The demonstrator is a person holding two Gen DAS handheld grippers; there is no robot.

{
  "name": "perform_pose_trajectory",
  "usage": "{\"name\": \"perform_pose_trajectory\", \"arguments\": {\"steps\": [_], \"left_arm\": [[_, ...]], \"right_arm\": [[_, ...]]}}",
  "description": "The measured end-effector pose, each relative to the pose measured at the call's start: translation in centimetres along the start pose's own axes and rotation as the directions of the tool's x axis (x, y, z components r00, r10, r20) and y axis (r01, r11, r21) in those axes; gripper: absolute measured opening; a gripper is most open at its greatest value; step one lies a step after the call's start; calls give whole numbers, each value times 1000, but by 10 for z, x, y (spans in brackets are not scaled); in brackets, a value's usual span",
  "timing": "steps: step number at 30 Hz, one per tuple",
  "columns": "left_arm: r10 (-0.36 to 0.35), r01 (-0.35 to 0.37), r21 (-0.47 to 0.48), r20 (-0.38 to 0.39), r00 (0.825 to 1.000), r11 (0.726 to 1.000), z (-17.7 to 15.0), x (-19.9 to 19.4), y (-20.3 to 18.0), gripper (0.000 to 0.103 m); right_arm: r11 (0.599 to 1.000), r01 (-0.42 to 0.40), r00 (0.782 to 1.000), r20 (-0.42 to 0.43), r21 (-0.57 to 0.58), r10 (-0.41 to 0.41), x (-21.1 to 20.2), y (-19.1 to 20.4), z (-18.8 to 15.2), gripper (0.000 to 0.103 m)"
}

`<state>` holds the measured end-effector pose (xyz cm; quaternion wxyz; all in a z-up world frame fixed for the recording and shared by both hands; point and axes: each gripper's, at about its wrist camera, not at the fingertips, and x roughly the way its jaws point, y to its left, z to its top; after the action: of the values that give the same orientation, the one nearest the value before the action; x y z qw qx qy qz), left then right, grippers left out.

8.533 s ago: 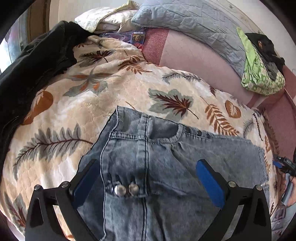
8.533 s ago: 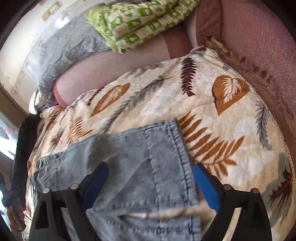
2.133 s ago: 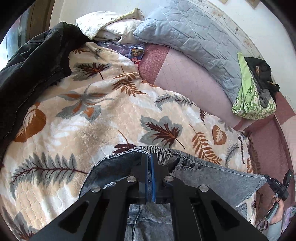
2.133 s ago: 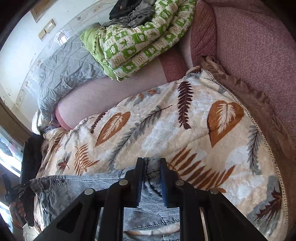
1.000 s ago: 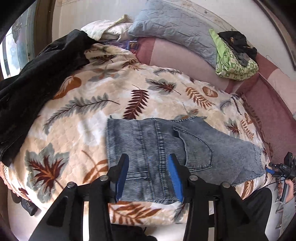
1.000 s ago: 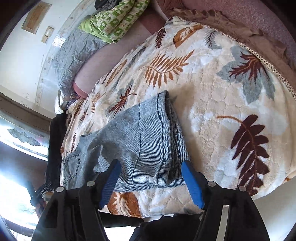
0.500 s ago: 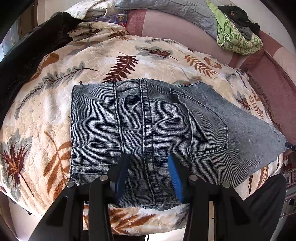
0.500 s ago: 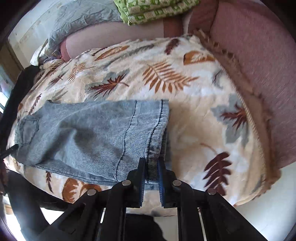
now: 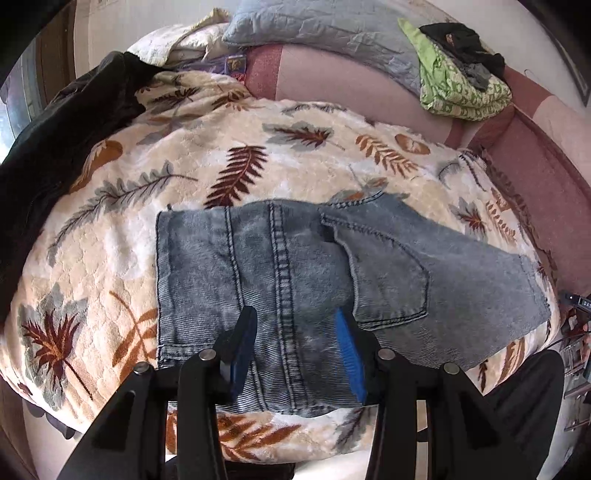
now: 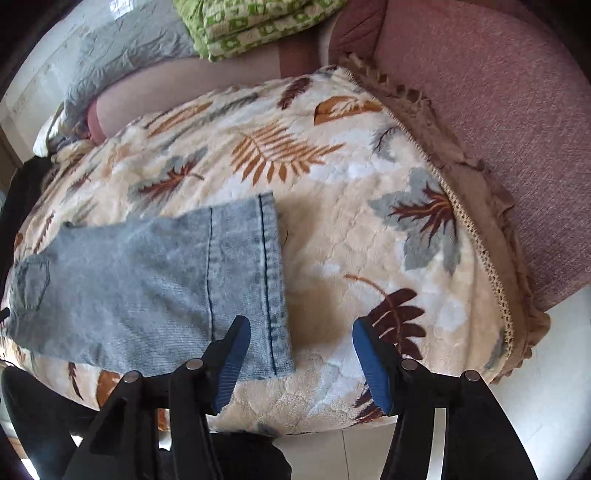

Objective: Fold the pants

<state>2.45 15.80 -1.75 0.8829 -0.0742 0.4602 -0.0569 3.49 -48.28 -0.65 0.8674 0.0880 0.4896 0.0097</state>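
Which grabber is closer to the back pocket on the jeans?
Left. The left gripper hovers open right beside the back pocket. The right gripper is open at the leg hem, far from it.

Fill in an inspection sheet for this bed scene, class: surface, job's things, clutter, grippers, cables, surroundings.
Surface: leaf-print blanket spread over the bed.
Job's things: denim pants lying flat, back pocket up, hem toward the right.
Clutter: black jacket, grey pillow, green bedding.
Grippers: left gripper open over the pants; right gripper open by the hem.
Cables: nothing seen for certain.
Surroundings: pink headboard.
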Motion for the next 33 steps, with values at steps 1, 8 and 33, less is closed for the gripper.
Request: {"name": "perform_pose_trajectory", "arguments": {"steps": [1,8,33], "left_arm": [[-3,3,13,13,1000,1000,2,-3,-6,45],[73,-73,5,-129,989,997,-12,55,-6,51],[100,-96,-52,79,992,994,-21,52,-3,71]], "right_arm": [[998,-58,998,14,26,58,-5,2,3,62],[946,-246,949,-146,213,279,72,13,-8,66],[809,-323,940,-265,-491,215,171,433,83,61]]}}
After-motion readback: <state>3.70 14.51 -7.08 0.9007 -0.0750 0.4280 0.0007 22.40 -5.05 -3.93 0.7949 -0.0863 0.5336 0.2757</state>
